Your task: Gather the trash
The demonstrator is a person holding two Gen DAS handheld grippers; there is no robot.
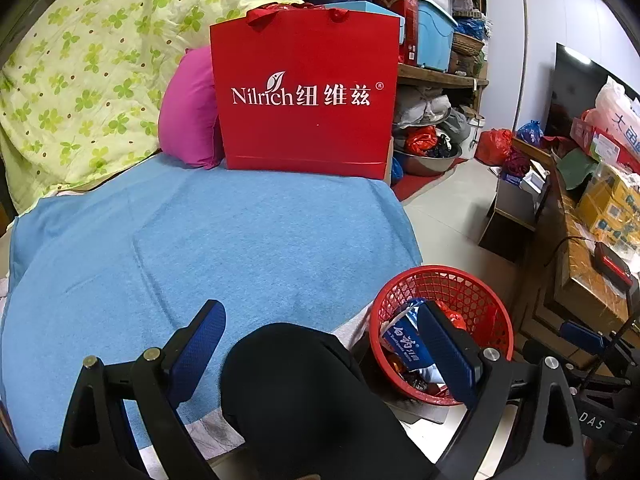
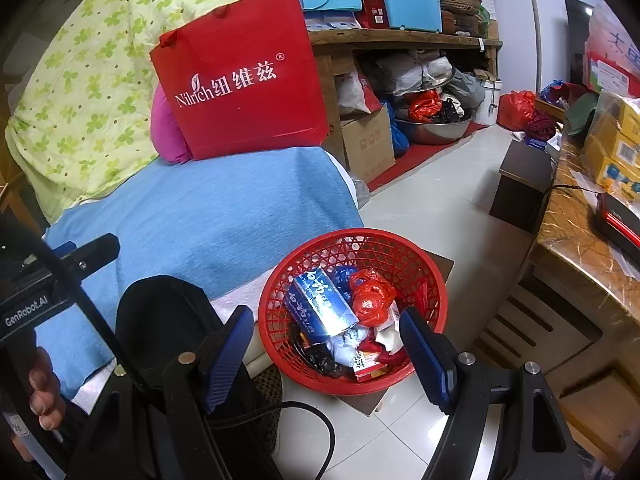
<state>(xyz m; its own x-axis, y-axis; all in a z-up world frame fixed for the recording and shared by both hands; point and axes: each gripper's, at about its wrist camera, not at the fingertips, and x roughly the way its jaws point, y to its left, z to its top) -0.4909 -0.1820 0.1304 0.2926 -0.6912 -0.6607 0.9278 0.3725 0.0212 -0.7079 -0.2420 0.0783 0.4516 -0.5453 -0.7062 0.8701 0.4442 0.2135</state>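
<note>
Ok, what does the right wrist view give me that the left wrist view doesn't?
Only the right wrist view shows the red basket's whole inside: blue box, red plastic bag and wrappers, plus a hand on the left gripper. Only the left wrist view shows the full blue towel, with nothing lying on it. Both share the red gift bag, the basket and open, empty jaws on each gripper.
</note>
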